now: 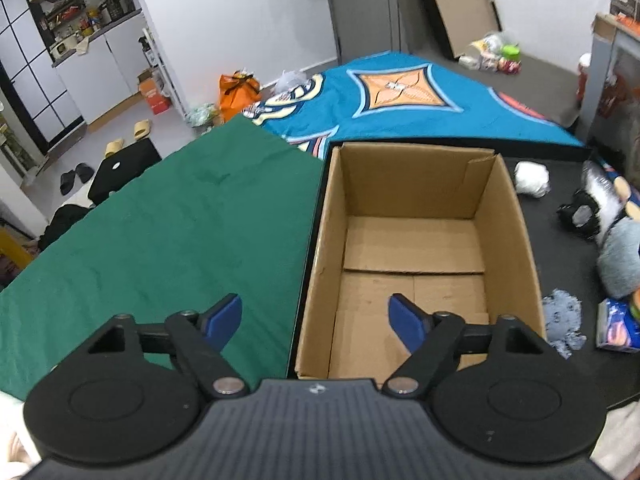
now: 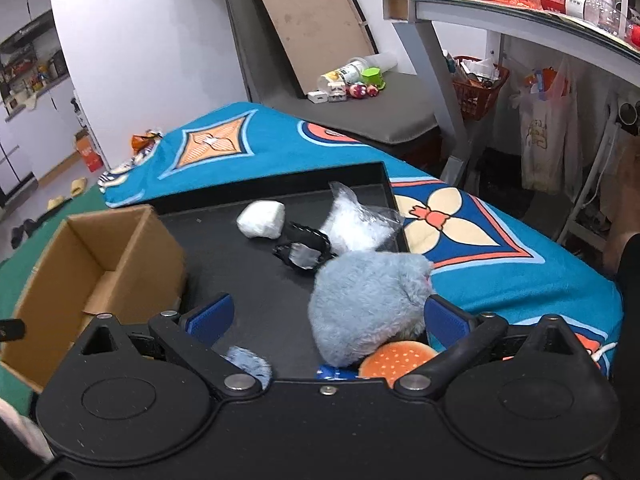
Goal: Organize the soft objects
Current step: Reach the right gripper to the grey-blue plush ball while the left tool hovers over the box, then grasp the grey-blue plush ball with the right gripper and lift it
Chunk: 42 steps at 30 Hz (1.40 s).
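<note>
Approaching stage: right gripper (image 2: 326, 316), jaws wide and empty, hovers over grey plush (image 2: 360, 300); left gripper (image 1: 316, 320), jaws wide, over empty box (image 1: 416, 240). Next: close on plush.

The cardboard box (image 1: 416, 240) stands open and unblocked on top, while soft items (image 2: 360, 300) crowd the black tray (image 2: 248, 272) beside it.

Brown cardboard box (image 1: 416, 240), green cloth (image 1: 180, 232) — grey-blue plush (image 2: 364, 304), black tray (image 2: 256, 280)
</note>
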{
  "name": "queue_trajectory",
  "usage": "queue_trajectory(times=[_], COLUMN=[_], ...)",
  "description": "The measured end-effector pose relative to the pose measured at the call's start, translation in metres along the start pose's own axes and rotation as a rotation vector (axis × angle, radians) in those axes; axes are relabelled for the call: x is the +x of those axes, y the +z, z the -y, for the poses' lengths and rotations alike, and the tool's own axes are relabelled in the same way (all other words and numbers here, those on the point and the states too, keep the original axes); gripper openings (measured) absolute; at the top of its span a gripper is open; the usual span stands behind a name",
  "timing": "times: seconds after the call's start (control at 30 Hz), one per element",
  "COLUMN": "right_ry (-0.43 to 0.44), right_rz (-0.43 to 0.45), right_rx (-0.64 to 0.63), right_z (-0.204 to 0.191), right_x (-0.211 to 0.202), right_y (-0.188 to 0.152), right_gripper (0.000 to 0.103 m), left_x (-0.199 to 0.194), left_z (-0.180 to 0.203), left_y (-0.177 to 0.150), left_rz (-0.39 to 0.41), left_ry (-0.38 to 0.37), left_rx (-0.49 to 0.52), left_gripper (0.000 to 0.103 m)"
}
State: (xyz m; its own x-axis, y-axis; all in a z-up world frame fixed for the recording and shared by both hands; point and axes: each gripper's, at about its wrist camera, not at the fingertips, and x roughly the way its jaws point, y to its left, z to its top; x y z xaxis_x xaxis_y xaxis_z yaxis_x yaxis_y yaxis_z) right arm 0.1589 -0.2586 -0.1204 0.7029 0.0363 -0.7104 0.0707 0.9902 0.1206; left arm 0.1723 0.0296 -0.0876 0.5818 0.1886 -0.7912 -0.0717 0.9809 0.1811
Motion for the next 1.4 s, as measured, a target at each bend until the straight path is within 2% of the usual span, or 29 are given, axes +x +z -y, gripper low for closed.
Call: queue_trajectory(times=[0.1, 0.23, 0.53, 0.8, 0.9, 1.0, 1.03, 1.13, 1.23, 1.4], right_ry=[0.018, 0.001, -0.062, -0.108, -0.122, -0.141, -0.146, -0.134, -0.118, -0.1], right_rz=[-0.035, -0.056, -0.039, -0.042, -0.031, -0.007, 0.0, 0.002, 0.004, 0.012], right_rx=[0.015, 0.02, -0.025, -0.085, -0.101, -0.117, -0.126, -0.12, -0.105, -0.103], right_z=[0.004, 0.007, 0.006, -0.003, -0.005, -0.006, -0.007, -0.005, -0.002, -0.005], right_x=[0.009, 0.017, 0.041, 0.057, 0.059, 0.059, 0.058, 0.056, 0.053, 0.046], right_y=[-0.007, -0.012, -0.013, -0.018, -0.018, -0.018, -0.018, -0.018, -0.017, -0.015], right_gripper=[0.102, 0.102, 0.102, 0.1, 0.1, 0.087, 0.077, 0.072, 0.068, 0.068], left_x=[0.005, 0.012, 0.032, 0.042, 0.044, 0.047, 0.047, 0.049, 0.046, 0.037], left_z=[0.004, 0.009, 0.012, 0.018, 0.02, 0.02, 0.02, 0.018, 0.017, 0.015], left_y=[0.0, 0.0, 0.005, 0.006, 0.005, 0.004, 0.003, 0.002, 0.002, 0.003], left_rz=[-0.004, -0.023, -0.068, -0.105, -0.119, -0.129, -0.131, -0.132, -0.126, -0.116], left_ry=[0.015, 0.032, 0.073, 0.105, 0.101, 0.101, 0.102, 0.096, 0.087, 0.045], left_rx=[0.023, 0.049, 0.058, 0.109, 0.124, 0.128, 0.125, 0.115, 0.111, 0.105], left_gripper=[0.074, 0.072, 0.061, 0.058, 0.052, 0.042, 0.035, 0.02, 0.019, 0.014])
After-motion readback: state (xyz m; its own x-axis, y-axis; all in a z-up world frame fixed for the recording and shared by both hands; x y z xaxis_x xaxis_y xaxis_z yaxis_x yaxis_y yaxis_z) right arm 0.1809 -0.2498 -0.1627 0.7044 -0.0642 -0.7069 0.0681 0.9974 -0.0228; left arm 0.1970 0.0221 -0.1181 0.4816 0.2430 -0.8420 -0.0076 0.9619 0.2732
